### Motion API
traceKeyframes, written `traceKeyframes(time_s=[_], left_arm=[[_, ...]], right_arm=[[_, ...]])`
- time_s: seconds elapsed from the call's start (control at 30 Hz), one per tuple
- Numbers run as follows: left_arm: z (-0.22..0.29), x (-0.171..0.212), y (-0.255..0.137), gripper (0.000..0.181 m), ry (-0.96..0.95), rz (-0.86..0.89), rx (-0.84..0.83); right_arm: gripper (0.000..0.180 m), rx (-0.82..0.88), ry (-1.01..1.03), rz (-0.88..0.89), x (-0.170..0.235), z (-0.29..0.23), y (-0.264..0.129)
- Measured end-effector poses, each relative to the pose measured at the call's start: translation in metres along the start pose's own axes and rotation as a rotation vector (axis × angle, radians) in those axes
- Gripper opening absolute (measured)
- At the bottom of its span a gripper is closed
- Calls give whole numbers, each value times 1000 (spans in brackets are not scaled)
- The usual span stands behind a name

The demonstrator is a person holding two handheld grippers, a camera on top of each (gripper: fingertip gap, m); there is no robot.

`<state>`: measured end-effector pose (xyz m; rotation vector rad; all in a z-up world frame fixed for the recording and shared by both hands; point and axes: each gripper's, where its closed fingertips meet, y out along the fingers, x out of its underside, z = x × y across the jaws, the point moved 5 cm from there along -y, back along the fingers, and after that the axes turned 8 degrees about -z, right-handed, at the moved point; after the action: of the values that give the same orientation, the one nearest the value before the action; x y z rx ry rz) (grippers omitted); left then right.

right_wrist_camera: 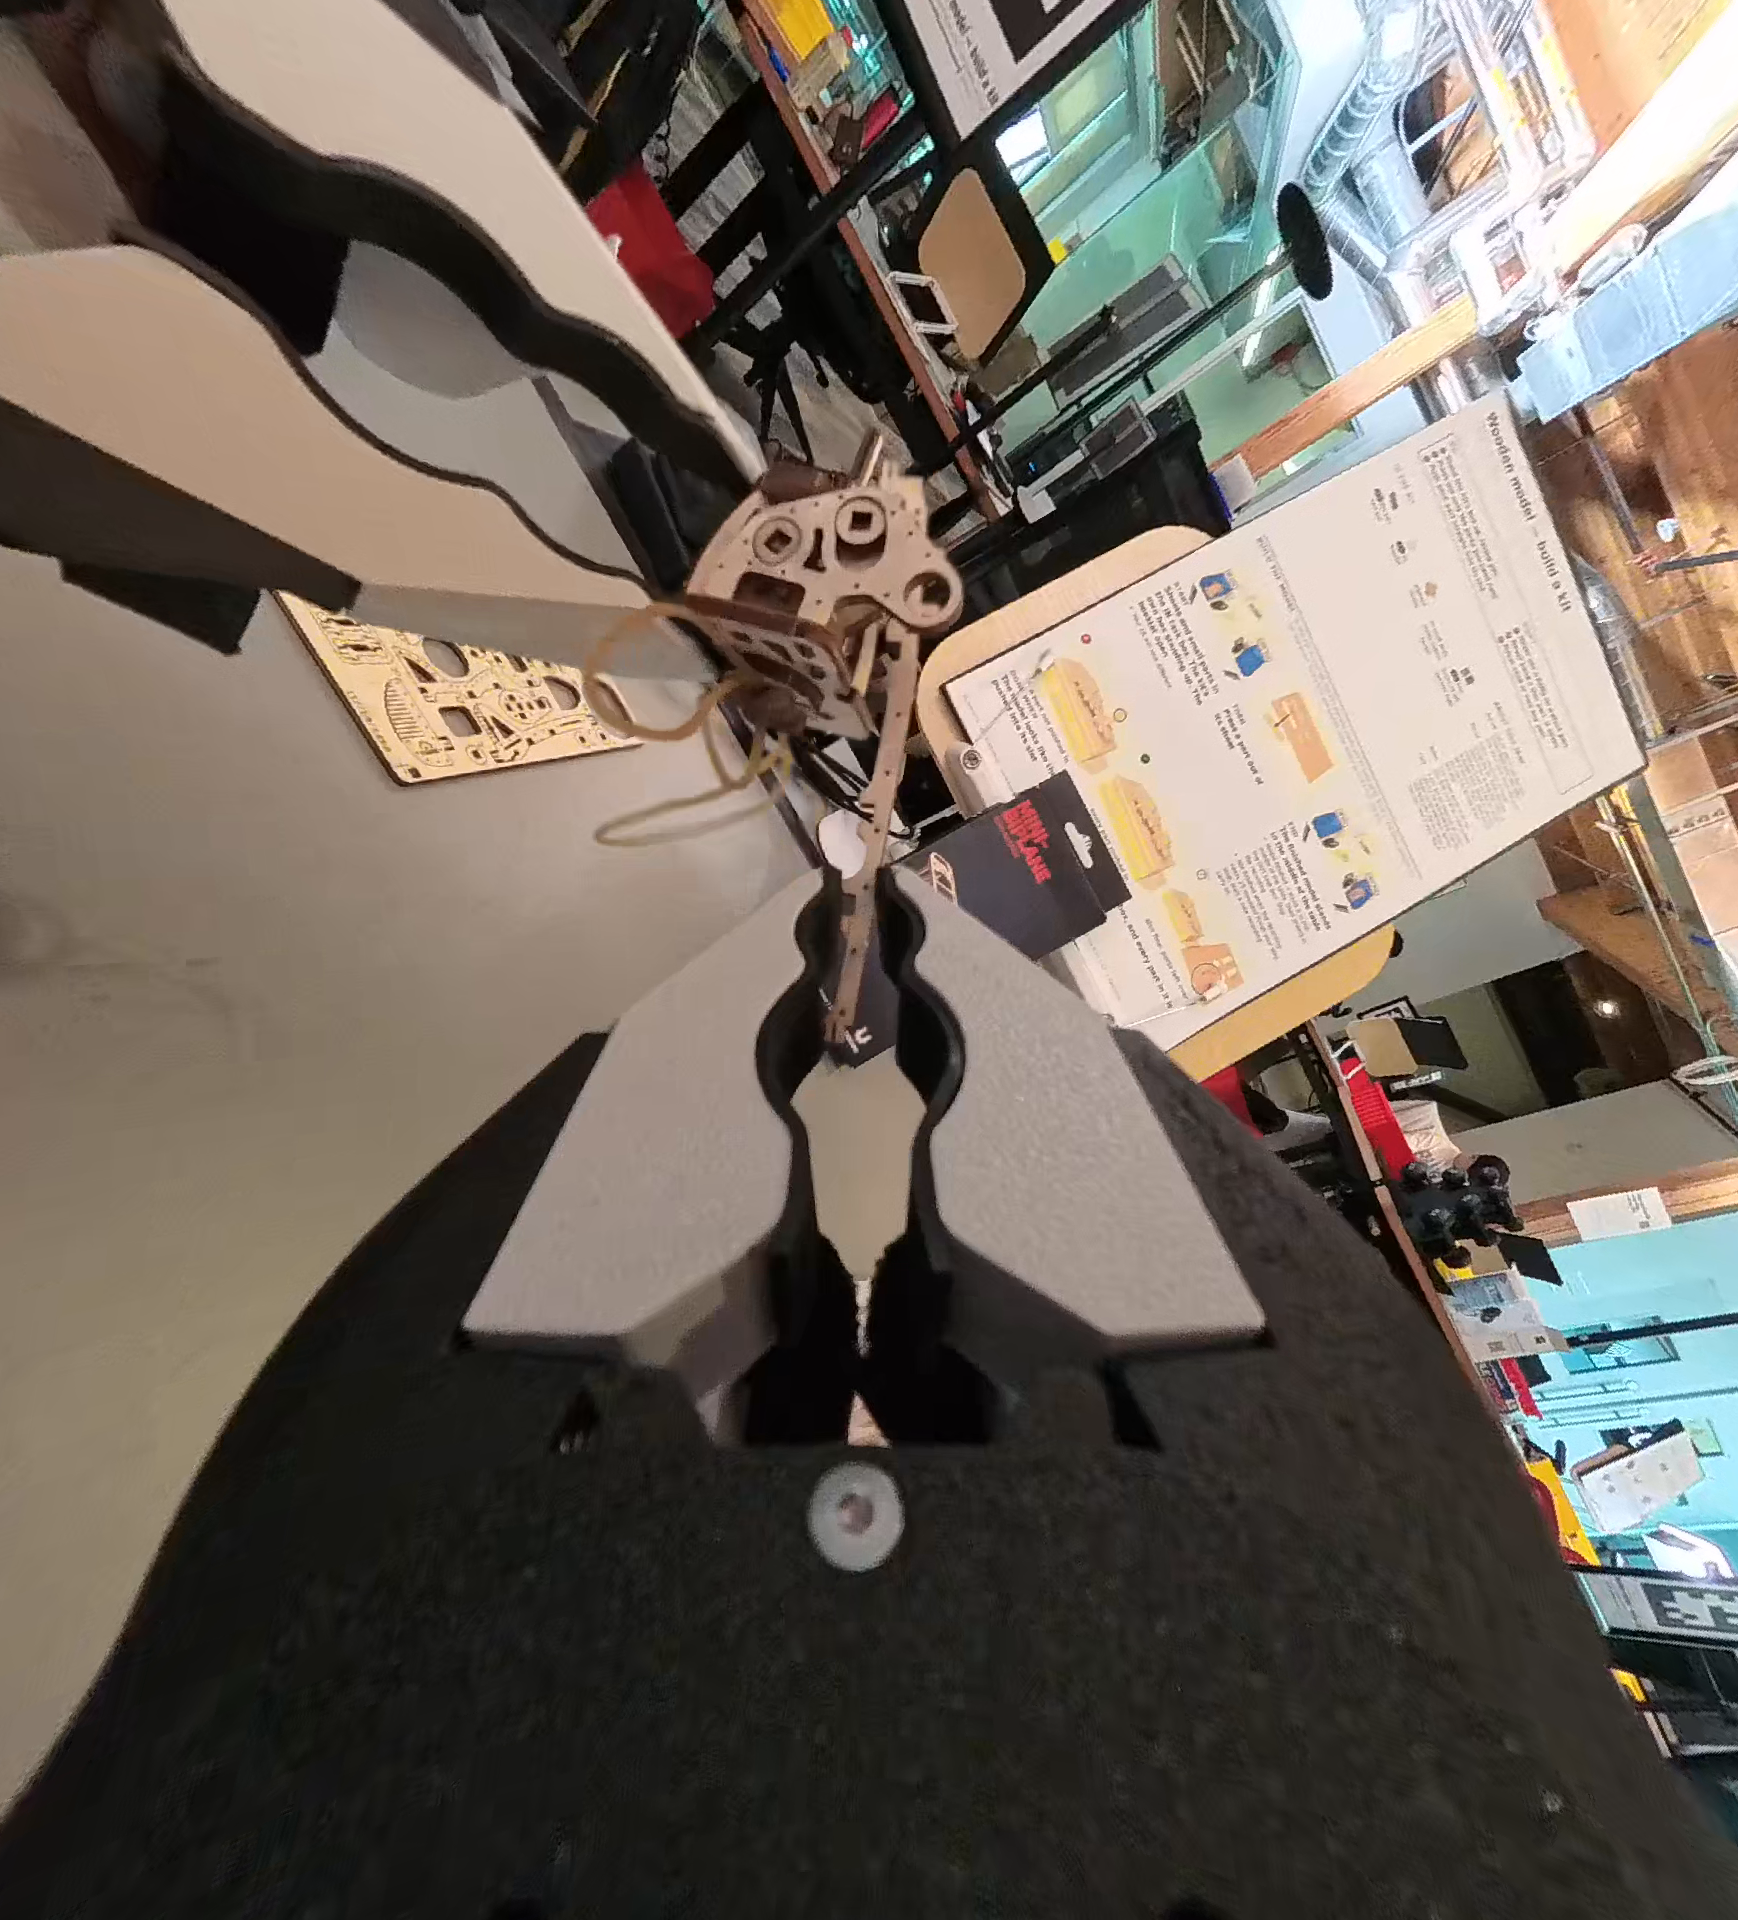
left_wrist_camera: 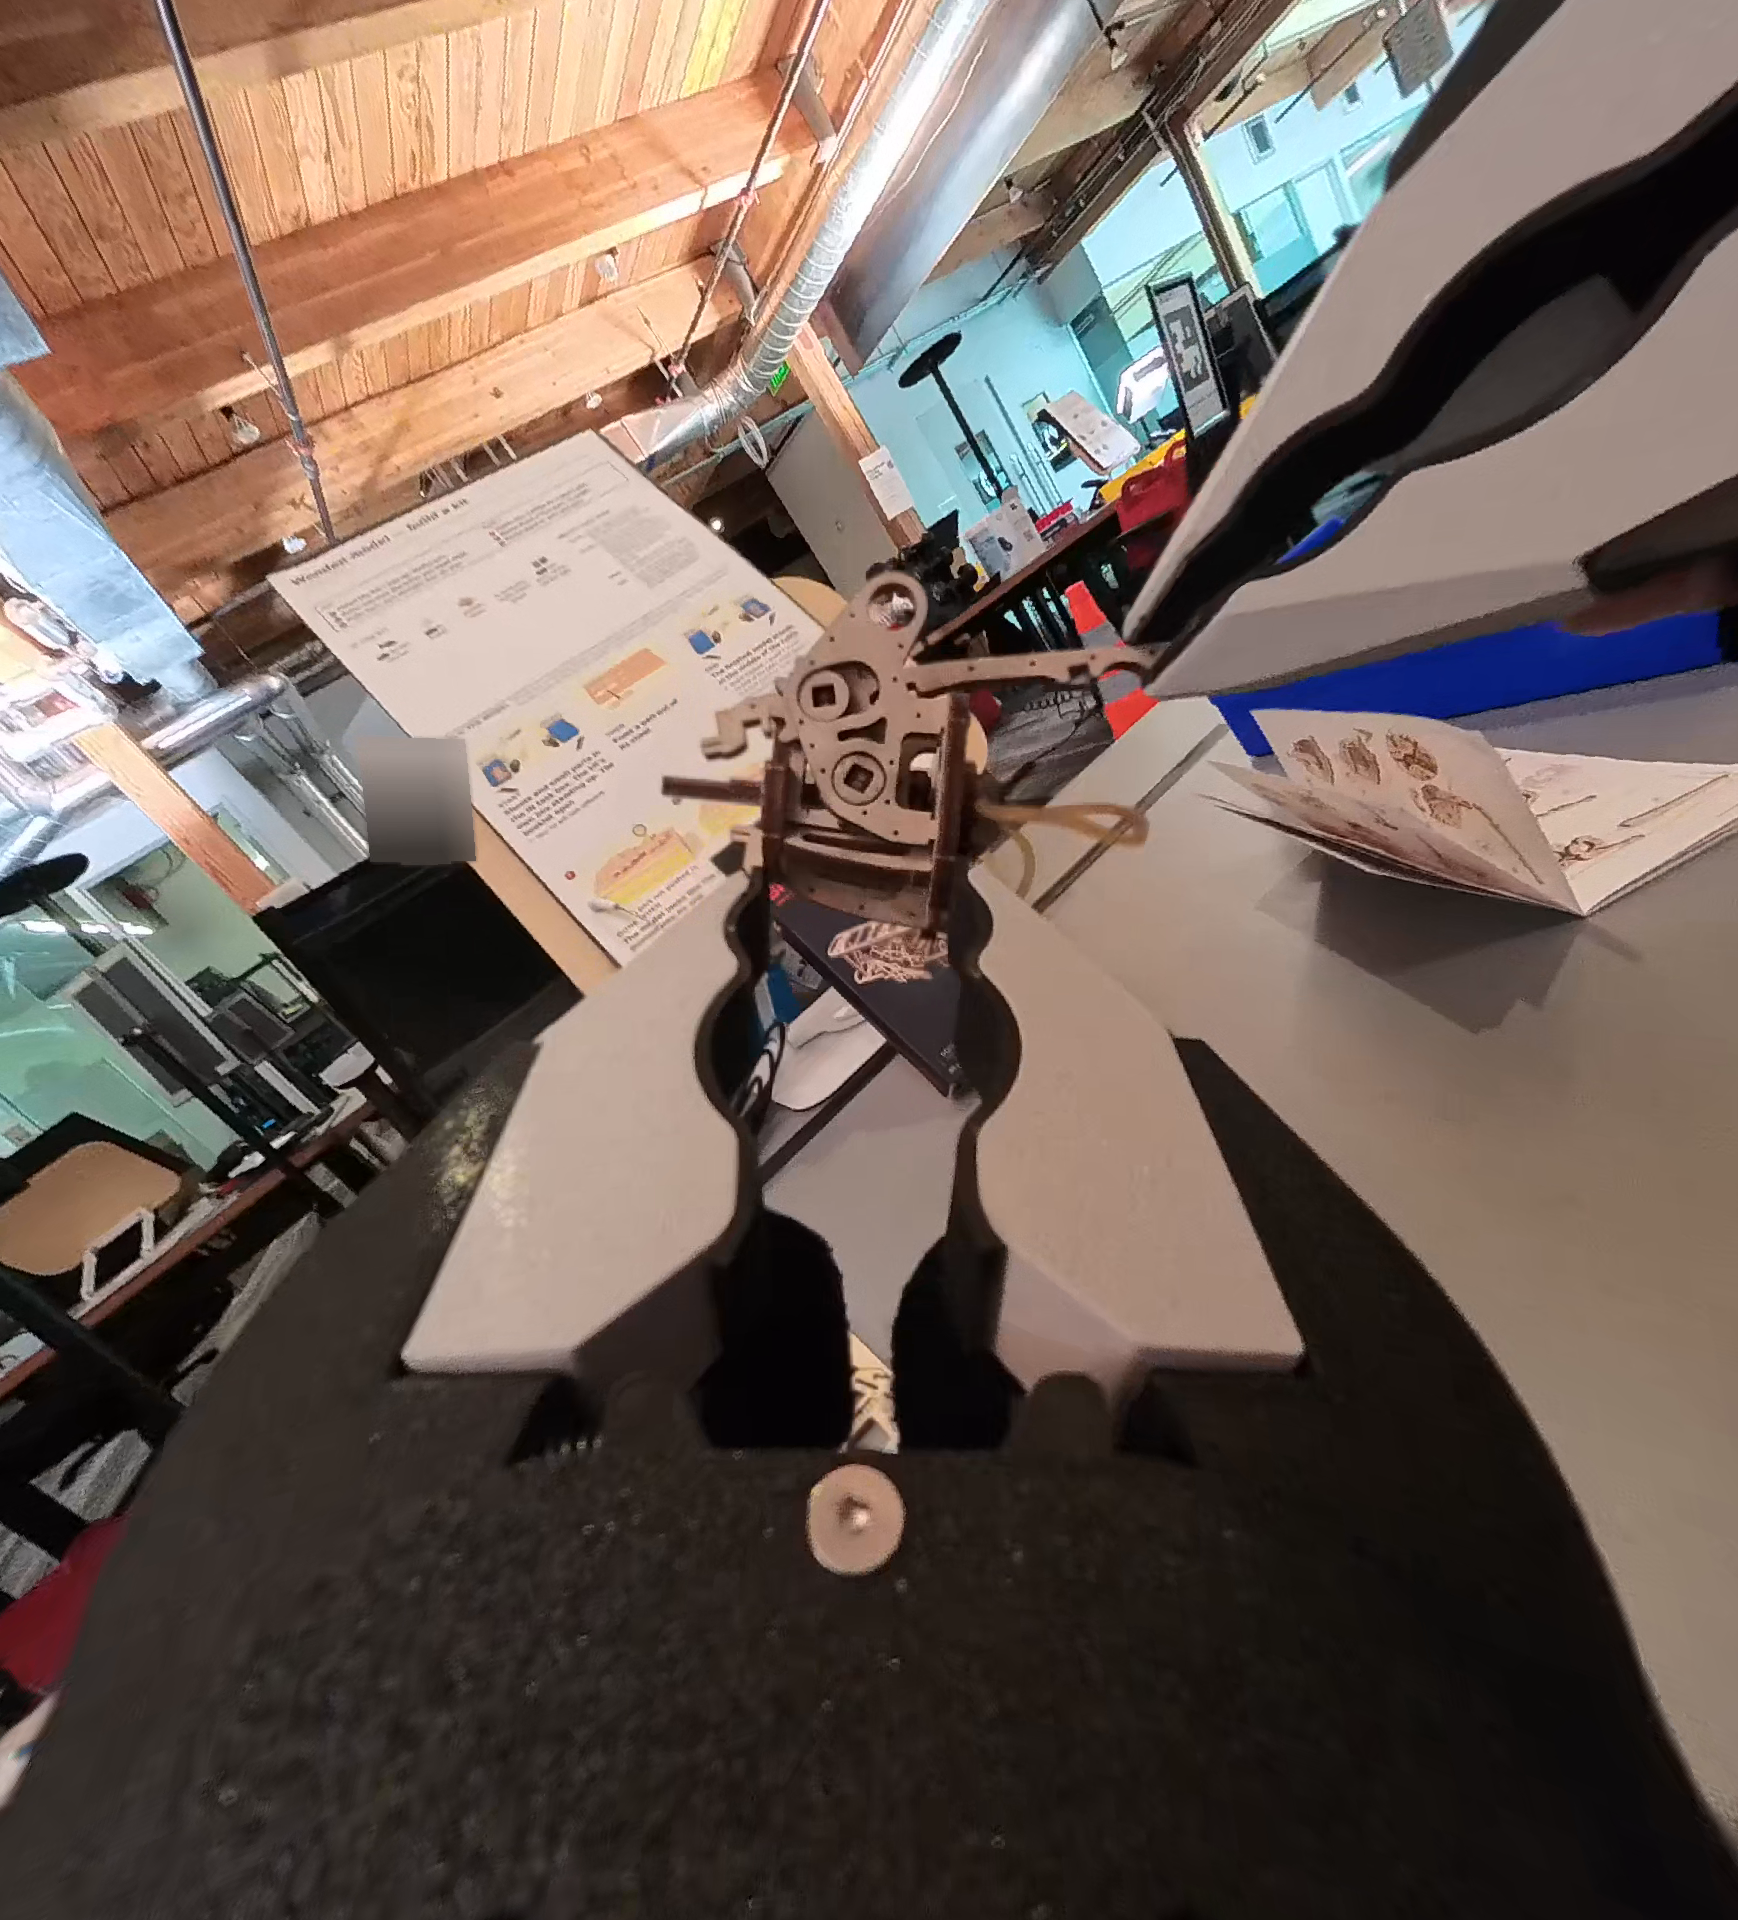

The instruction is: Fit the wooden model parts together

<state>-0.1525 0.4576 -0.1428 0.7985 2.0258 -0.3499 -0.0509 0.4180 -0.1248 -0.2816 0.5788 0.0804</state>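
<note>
Assembly: the part-built wooden model [left_wrist_camera: 865,769] is being held up off the table at the centre of the left wrist view, its base being pinched between the left gripper [left_wrist_camera: 860,904] fingertips.
Loose part: a long thin wooden strip [right_wrist_camera: 870,831] is being gripped at its lower end and offered up to the assembly at the upper middle of the right wrist view.
Right fingers: the right gripper [right_wrist_camera: 860,914] is being kept nearly closed, pressing on the strip; its tip is also being shown at the right of the left wrist view, meeting the strip's end.
Joint: whether the strip's far end is being seated in a slot cannot be told.
Risk, snapping: the strip is judged thin and springy; it could be bent or broken if it is being pushed off-axis.
Risk, slipping: the assembly is being held only by its base, so it could be twisted out of the hold under sideways force.
Risk, snagging: a rubber band [right_wrist_camera: 652,686] is being left dangling at the model's left and could be caught in the joint.
Surroundings: a cut-out parts sheet [right_wrist_camera: 470,696] is lying on the grey table [right_wrist_camera: 169,935]; an open instruction booklet [left_wrist_camera: 1530,810] is lying at the right of the left wrist view.
</note>
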Motion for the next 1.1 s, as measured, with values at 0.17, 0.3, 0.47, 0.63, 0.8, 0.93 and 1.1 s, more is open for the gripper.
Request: traceKeyframes(time_s=[0.17,0.3,0.47,0.63,0.8,0.93,1.1], left_arm=[[3,3,2,31,-8,-17,12],[3,5,3,31,-13,-25,17],[2,6,4,31,-27,-32,21],[3,6,5,31,-39,-34,28],[3,8,6,31,-76,-48,45],[3,14,9,32,-141,-80,66],[7,26,16,32,-248,-131,119]], right_arm=[[6,-3,12,-21,6,0,6],[6,-10,28,-32,10,2,7],[6,-10,1,-34,10,-2,5],[6,-12,-18,-49,11,-6,7],[6,-26,-47,-86,11,-7,10],[6,-57,-74,-129,8,-9,12],[6,-112,-172,-249,6,-12,17]])
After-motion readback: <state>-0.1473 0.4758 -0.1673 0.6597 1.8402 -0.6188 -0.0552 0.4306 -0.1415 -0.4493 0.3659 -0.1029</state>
